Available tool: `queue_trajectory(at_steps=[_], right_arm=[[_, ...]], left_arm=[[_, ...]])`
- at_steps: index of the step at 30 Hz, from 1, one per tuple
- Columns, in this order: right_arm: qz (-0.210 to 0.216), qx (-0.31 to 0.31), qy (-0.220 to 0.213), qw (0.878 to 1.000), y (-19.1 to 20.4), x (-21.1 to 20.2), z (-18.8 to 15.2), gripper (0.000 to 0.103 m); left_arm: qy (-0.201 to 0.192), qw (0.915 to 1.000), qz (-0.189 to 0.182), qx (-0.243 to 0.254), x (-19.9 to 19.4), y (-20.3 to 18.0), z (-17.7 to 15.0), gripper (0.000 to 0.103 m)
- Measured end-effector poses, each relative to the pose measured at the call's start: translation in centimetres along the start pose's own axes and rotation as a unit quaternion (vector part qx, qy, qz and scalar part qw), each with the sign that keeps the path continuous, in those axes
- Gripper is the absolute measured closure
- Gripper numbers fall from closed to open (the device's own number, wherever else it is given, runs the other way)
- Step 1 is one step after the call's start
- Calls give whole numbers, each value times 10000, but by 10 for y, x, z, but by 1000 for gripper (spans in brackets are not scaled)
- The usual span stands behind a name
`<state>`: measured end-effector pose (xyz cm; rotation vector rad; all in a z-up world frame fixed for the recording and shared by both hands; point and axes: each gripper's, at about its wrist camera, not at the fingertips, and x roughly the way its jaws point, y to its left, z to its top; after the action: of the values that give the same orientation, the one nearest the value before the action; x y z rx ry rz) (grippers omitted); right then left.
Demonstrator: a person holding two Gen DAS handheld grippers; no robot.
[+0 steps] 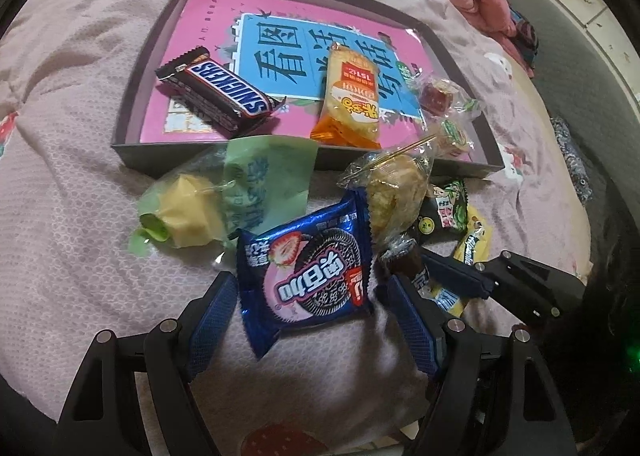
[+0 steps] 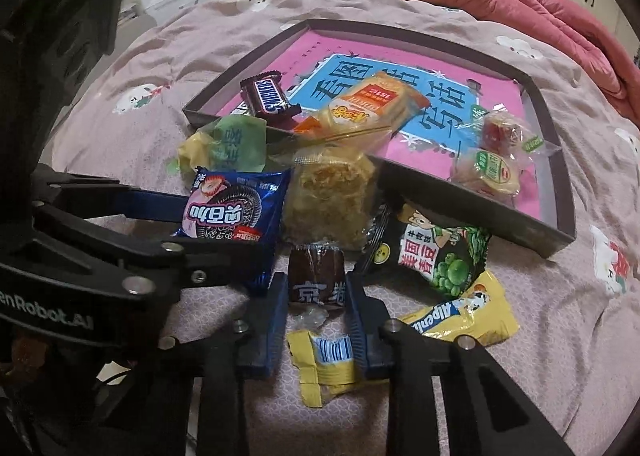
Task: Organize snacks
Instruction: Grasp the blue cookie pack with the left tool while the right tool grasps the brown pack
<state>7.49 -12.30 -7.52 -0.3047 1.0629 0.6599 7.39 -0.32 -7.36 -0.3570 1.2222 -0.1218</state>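
Gathering loose snacks into the dark tray [image 1: 120,144] was plainly the step in hand, and both tools were down among the pile at the lower centre of each frame. The left gripper [image 1: 308,296] stood with its blue pads either side of the blue cookie packet [image 1: 308,276], jaws wide; whether they already pinched it I could not tell. The right gripper [image 2: 318,296] had its fingers drawn in close on the small brown wrapped sweet [image 2: 316,276], seemingly touching its sides, with a yellow wrapper [image 2: 324,364] lying beneath. In the tray, at upper centre, already lay a Snickers bar [image 1: 216,92], an orange cracker pack [image 1: 352,96] and a few clear-wrapped sweets [image 1: 440,96]. Still outside, against its near wall, were a green-wrapped pastry [image 1: 224,196], a flaky cake in clear film [image 1: 396,184], a green pea packet [image 2: 444,252] and a yellow Alpenliebe pack [image 2: 464,316]. Next, I judged, each tool would need a firm pinch, then a lift over the rim.
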Motion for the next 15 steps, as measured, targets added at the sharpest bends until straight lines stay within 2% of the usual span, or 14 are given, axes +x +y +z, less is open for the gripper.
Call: queue_trajectory(at_steps=[8,9,11,15], right_arm=[[48,10,-8,10000,-2,1,0,74],[49,9,-7,10000,-2,1,0,74],[58,18,-13,10000,-2,1,0,74],[70,22,-18,10000,-2,0,1,74]], left_arm=[[-35,9999,17,-112,9,-2,4,25],[-42,9999,34,-112,8,-1,4,26],[-29,9998,159,-118,10,1,4,38],[5,9997,173,-179,13,7,5,44]])
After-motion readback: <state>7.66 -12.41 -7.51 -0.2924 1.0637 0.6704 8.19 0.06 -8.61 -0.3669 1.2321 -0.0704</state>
